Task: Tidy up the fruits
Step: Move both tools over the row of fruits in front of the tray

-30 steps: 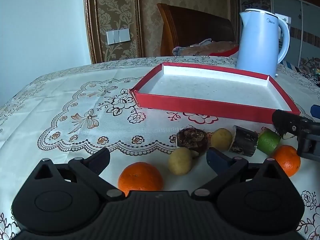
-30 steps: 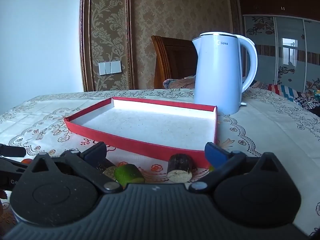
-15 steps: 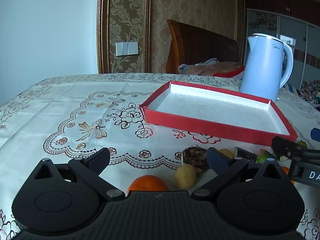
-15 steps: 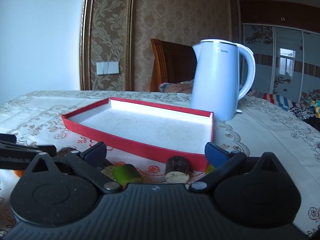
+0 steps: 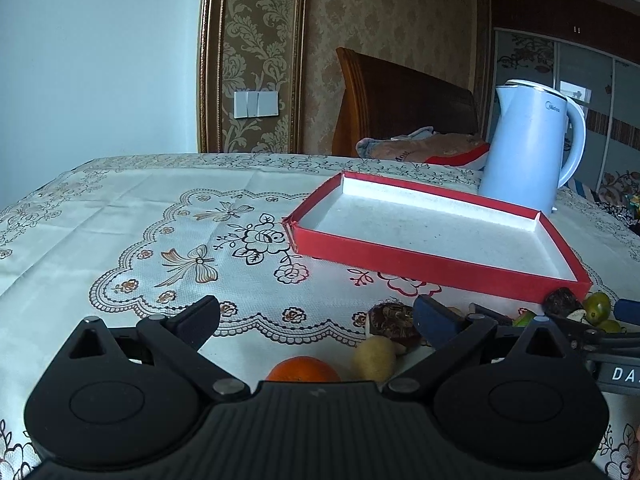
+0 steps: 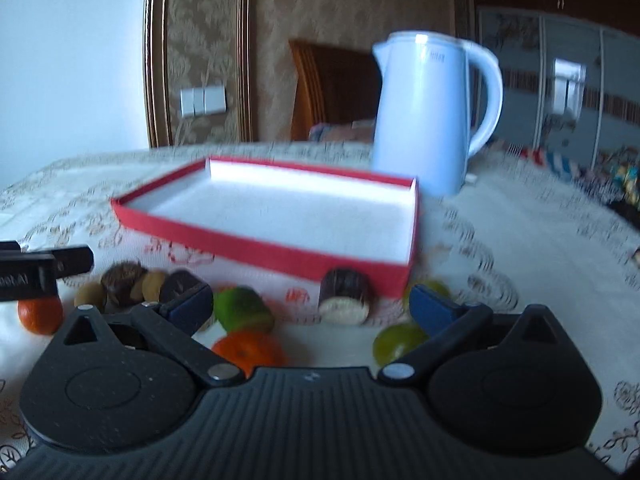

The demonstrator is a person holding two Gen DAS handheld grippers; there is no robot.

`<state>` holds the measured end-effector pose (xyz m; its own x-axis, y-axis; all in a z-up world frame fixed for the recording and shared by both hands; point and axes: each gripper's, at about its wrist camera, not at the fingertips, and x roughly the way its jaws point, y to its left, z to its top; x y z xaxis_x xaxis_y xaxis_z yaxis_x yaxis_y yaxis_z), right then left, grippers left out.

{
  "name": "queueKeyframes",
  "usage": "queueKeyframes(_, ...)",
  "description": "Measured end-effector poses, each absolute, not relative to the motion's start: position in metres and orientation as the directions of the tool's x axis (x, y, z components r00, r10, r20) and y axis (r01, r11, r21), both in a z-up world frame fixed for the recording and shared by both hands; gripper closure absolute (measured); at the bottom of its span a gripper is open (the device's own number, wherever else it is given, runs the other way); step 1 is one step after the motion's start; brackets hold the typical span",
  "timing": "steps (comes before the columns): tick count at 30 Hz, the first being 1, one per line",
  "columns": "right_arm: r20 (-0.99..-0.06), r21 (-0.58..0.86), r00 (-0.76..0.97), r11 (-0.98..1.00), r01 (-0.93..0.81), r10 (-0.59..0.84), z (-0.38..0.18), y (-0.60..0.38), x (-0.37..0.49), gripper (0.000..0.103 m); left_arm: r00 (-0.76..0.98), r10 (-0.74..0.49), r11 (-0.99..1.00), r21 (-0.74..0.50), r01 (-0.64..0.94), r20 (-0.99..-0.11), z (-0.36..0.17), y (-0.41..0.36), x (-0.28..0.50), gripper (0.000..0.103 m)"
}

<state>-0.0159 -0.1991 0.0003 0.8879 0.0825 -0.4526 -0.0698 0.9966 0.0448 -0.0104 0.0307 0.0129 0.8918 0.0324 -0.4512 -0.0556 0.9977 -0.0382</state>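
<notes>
On the tabletop (image 5: 120, 216), fruits lie loose at 6 o'clock of the empty red tray (image 6: 256, 246). Both hand-held grippers, left (image 5: 316, 316) and right (image 6: 312, 300), gape, holding nothing. Crowding risks nudging the orange (image 6: 248, 350) or round green fruit (image 6: 396, 342) rolling away.

Red tray (image 5: 436, 268): interior bare, open from above. Kettle (image 5: 528, 144) stands close behind its far right corner. Scattered fruits (image 6: 240, 308) crowd the surface along its near wall. Surface (image 5: 140, 232) left of the tray lies open.
</notes>
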Motion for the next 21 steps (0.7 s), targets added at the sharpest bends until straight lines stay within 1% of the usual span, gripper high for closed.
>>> queueKeyframes(5, -0.41, 0.109, 0.908, 0.993, -0.048, 0.089, 0.001, -0.211, -0.022, 0.0, 0.882, 0.03, 0.994, -0.08, -0.076, -0.471, 0.012, 0.043, -0.009, 0.0)
queueKeyframes(9, -0.441, 0.113, 0.892, 0.992, -0.051, 0.097, 0.0, -0.212, -0.017, 0.0, 0.88, 0.026, 0.99, -0.107, -0.087, -0.475, 0.012, 0.05, -0.009, 0.0)
queueKeyframes(13, -0.433, 0.115, 0.895, 0.991, -0.068, 0.112, 0.0, -0.212, -0.019, 0.0, 0.873, 0.034, 0.994, -0.073, -0.08, -0.486, 0.01, 0.044, -0.008, 0.0)
queueKeyframes(16, -0.446, 0.115, 0.887, 0.991, -0.073, 0.117, 0.0, -0.211, -0.017, 0.0, 0.872, 0.04, 0.997, -0.045, -0.07, -0.488, 0.01, 0.039, -0.008, 0.0)
queueKeyframes(21, -0.455, 0.112, 0.883, 0.991, -0.075, 0.118, -0.001, -0.21, -0.015, 0.0, 0.869, 0.036, 0.997, -0.036, -0.062, -0.493, 0.009, 0.039, -0.007, 0.0)
